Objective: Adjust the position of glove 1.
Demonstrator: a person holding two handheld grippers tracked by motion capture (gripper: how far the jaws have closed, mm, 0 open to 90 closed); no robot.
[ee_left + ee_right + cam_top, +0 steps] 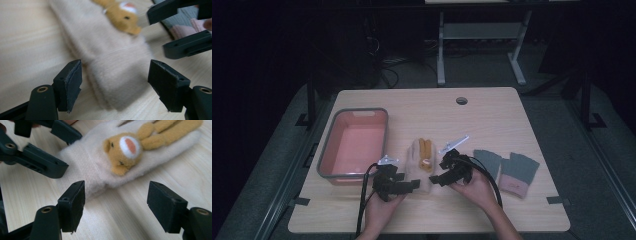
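We see a light wooden table (492, 117) with rounded corners and a round cable hole (461, 100) near its far edge. On its left part sits a pink tub with a grey rim (353, 145). Near the middle a cream fleece mitten (418, 162) lies flat, its cuff toward us, with an orange plush animal (426, 152) sewn on its top. To the right of it we find two grey-green mittens with pink cuffs (507, 171) lying side by side, touching each other. Dark tape tabs (555, 200) mark the near corners of the table.
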